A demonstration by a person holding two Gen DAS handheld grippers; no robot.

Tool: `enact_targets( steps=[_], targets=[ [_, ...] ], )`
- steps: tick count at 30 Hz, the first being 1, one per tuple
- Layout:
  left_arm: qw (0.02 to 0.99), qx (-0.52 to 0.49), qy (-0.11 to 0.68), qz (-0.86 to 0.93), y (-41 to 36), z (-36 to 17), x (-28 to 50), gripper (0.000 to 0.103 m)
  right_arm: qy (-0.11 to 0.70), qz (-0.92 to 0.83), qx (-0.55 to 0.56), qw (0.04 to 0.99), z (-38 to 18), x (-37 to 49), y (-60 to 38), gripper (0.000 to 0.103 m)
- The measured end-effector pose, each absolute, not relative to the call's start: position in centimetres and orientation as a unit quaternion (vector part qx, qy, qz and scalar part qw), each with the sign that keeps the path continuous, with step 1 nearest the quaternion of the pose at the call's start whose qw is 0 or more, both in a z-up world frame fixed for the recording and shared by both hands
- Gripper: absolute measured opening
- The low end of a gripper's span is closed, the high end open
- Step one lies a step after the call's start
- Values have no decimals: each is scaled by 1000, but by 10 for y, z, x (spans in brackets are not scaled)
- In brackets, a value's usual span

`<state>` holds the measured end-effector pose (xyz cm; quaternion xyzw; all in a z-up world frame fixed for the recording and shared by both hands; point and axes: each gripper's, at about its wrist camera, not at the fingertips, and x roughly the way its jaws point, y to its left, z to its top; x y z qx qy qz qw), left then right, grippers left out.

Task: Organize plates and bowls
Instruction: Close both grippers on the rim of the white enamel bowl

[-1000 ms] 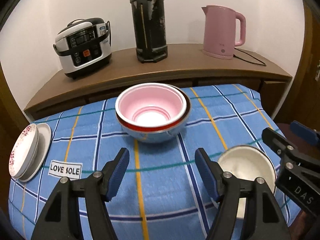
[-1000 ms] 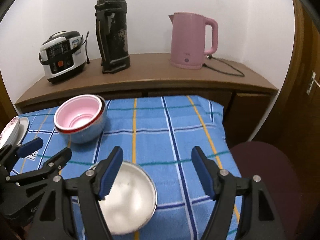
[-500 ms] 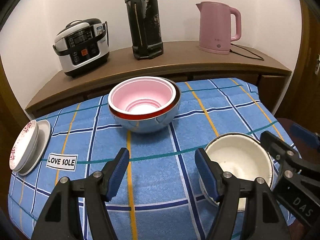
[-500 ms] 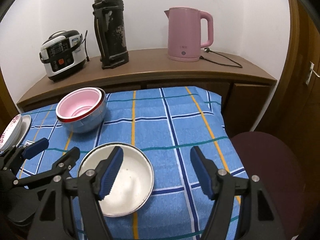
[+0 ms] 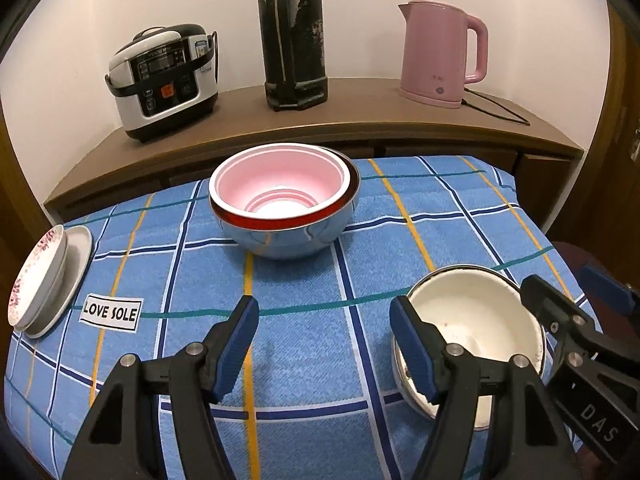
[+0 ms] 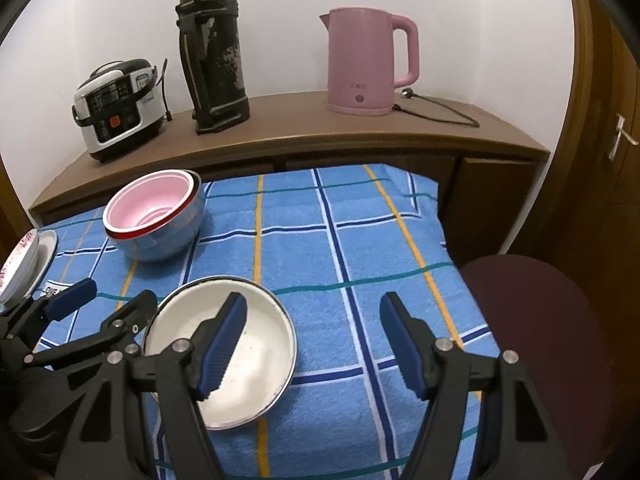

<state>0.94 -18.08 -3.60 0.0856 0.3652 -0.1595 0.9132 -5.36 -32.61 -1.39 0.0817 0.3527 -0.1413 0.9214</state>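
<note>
A white enamel bowl [image 5: 476, 320] [image 6: 260, 352] sits on the blue checked cloth near the front right. Further back stand nested bowls [image 5: 282, 196] [image 6: 154, 216]: pink inside red inside steel. A stack of plates [image 5: 44, 280] [image 6: 24, 268] lies at the cloth's left edge, the top one with a red pattern. My left gripper [image 5: 324, 340] is open over bare cloth, just left of the white bowl. My right gripper [image 6: 314, 332] is open with nothing gripped. Its left finger [image 6: 224, 344] hovers over the bowl's inside, and its right finger is over the cloth.
A wooden counter [image 5: 360, 108] behind the table carries a rice cooker [image 5: 164, 80], a tall black flask [image 5: 292, 36] and a pink kettle [image 5: 440, 52] with its cord. A dark red stool [image 6: 540, 340] stands off the table's right edge. A "LOVE SOLE" label [image 5: 110, 312] is on the cloth.
Both cameras have drawn back a little, so the white bowl shows more fully and higher in the views. Both grippers stay open, and no dish has moved.
</note>
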Motion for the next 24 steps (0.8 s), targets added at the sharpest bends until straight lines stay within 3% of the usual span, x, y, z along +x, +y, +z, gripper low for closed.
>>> enact_targets(
  steps=[4, 6, 8, 12, 16, 24],
  targets=[
    [914, 91, 362, -160, -184, -36, 8, 70, 355, -137, 80, 921, -15, -53, -324, 64],
    [913, 92, 364, -163, -185, -37, 8, 70, 357, -132, 83, 921, -16, -52, -323, 58],
    [912, 95, 364, -164, -187, -38, 8, 70, 363, -127, 87, 919, -18, -51, -323, 43],
    [912, 98, 364, -164, -188, -38, 7, 70, 370, -123, 87, 917, -21, -49, -322, 37],
    [912, 103, 361, -163, -190, -38, 7, 70, 376, -117, 88, 915, -23, -47, -319, 24],
    [907, 100, 369, -177, -192, -40, 6, 40, 383, -94, 102, 913, -29, -46, -317, 8]
  ],
)
